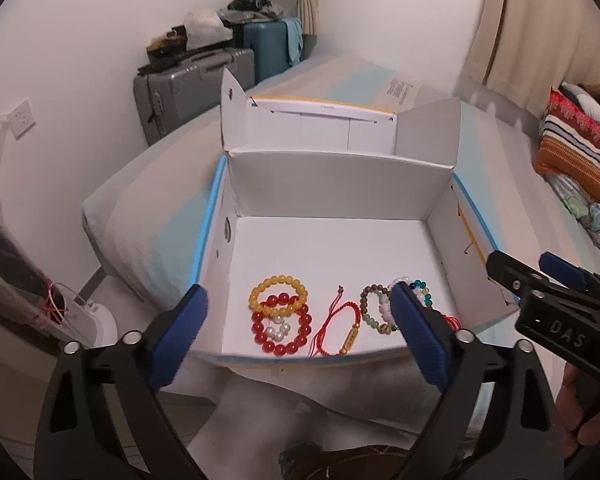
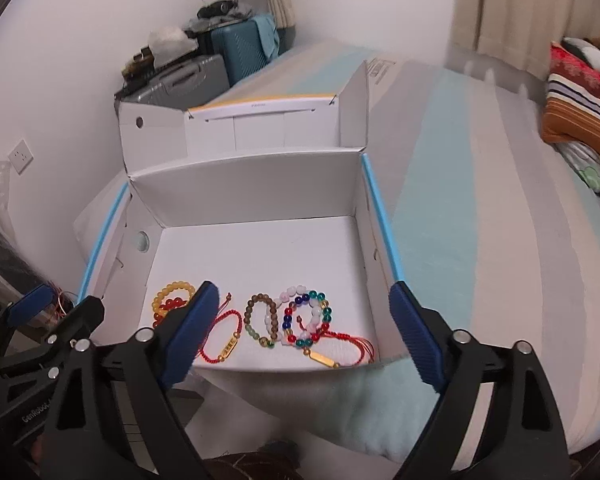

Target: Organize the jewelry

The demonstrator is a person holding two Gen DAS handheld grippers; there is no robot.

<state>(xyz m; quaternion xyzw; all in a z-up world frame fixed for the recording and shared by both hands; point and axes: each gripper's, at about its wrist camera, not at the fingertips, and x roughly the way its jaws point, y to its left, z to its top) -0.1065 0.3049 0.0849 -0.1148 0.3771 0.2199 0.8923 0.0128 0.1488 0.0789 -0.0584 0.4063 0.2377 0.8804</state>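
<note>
An open white cardboard box lies on a bed. Along its near side lie several bracelets: a yellow bead one over a red bead one, a red cord with a gold tube, a brown-green bead one, a multicoloured bead one, and a second red cord with a gold bar. My left gripper is open and empty above the box's near edge. My right gripper is open and empty there too.
The box's lid stands up behind it. The bed has grey and pale-blue stripes. Suitcases stand by the wall at back left. Striped pillows lie at far right. A plastic bag hangs at the left.
</note>
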